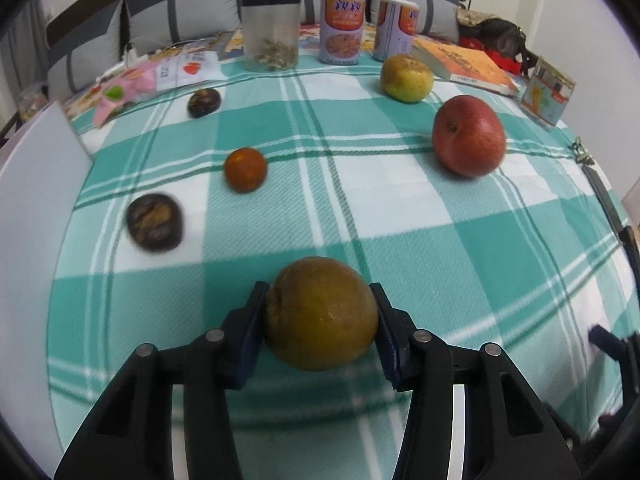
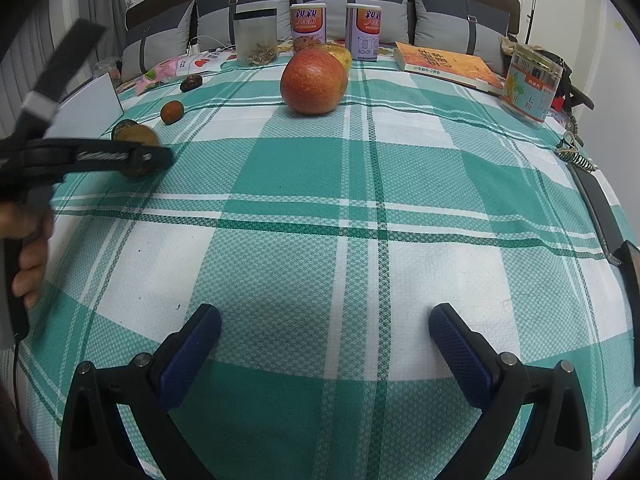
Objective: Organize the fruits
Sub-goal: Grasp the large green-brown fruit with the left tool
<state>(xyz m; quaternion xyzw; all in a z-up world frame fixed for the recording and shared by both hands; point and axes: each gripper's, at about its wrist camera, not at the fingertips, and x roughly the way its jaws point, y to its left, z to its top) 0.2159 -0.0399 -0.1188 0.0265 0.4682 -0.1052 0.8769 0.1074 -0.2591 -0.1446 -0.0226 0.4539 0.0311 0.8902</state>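
While right gripper gapes, left gripper clamps brownish fruit

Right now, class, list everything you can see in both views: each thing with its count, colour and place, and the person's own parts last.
Brownish-yellow fruit: one, between the left pads.
Red apple: one, right.
Yellow-green fruit: one, behind the apple.
Small orange fruit: one, left of centre.
Dark fruits: two, brown-black, left side.
Printed cans: two, purple-orange, far edge.
Clear jar: one, beside the cans.
Book: one, orange, far right.
Checked cloth: one, green-white, beneath everything.
Left gripper: black, closed on the fruit.
Right gripper: black, open, empty.
Hand: one, holding the left gripper's handle.
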